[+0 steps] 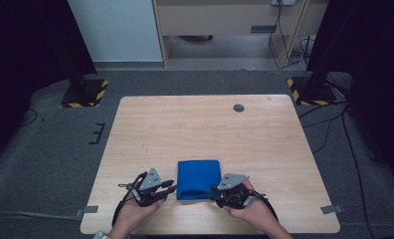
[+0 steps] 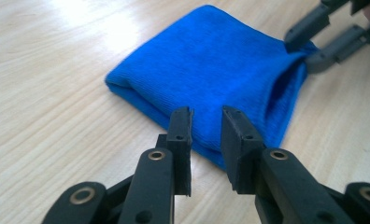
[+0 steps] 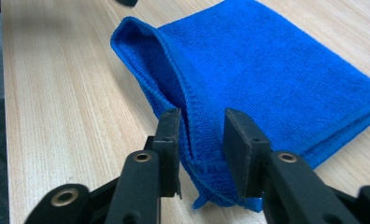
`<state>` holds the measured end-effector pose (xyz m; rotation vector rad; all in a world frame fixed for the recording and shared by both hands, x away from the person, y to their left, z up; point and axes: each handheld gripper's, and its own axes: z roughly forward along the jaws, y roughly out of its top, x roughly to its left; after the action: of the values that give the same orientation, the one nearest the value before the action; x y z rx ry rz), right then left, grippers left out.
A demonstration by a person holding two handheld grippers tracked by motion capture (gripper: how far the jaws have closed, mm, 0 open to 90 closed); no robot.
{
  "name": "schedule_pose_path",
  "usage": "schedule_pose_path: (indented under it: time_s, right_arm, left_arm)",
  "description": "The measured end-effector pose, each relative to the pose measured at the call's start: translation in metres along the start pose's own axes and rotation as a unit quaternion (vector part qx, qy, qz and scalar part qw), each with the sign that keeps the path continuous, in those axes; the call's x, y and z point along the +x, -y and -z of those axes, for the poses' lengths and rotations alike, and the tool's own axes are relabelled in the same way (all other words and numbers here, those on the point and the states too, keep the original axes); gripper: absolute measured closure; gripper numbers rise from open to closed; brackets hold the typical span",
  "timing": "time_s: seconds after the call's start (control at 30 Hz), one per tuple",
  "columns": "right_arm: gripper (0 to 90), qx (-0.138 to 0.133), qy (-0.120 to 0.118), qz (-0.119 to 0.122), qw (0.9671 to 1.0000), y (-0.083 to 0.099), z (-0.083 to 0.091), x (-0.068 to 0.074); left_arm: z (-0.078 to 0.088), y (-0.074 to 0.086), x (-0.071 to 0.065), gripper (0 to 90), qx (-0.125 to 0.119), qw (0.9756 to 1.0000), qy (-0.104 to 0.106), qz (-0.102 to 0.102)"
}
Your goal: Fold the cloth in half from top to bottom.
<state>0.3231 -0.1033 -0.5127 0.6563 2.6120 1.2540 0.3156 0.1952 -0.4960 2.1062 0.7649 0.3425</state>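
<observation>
A folded blue microfibre cloth (image 1: 198, 178) lies flat on the light wooden table (image 1: 205, 129), near the edge closest to the person and about midway across it. The left gripper (image 1: 171, 188) sits just beside the cloth's left near corner, held in the person's left hand (image 1: 135, 211). In the left gripper view its 2 black jaws stand a little apart, with the cloth's corner (image 2: 206, 88) right ahead of the gap and neither pad pressing on it. The right gripper (image 1: 216, 191), held in the right hand (image 1: 252, 209), is at the cloth's right near corner. In the right gripper view its jaws are parted with the raised, hemmed edge of the cloth (image 3: 267, 74) standing between them, touching the left pad but with a gap to the other, so the fabric is loose rather than pinched. The layers of the fold gape open along that near edge.
</observation>
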Motion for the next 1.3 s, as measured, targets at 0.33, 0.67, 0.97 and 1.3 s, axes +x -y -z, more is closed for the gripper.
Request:
schedule_pose_path:
  time_s: [0.33, 0.67, 0.97, 1.3]
  right_arm:
    - [46.9, 0.005, -0.005, -0.008, 0.9999, -0.002, 0.005, 0.005]
    - [34.5, -0.024, 0.023, -0.028, 0.9990, -0.005, 0.013, -0.005]
    - [22.3, -0.024, 0.059, -0.038, 0.9973, -0.003, 0.009, -0.016]
    - [12.7, -0.024, 0.072, -0.058, 0.9954, -0.010, 0.006, -0.026]
  left_arm:
    - [-0.017, -0.007, -0.006, 61.4, -0.009, 0.9999, -0.006, -0.004]
    - [-0.032, -0.001, -0.014, 57.1, 0.047, 0.9974, -0.009, -0.053]
    - [-0.034, 0.002, -0.012, 44.6, 0.055, 0.9968, -0.023, -0.053]
    - [-0.032, -0.002, -0.006, 16.8, 0.043, 0.9985, -0.032, -0.009]
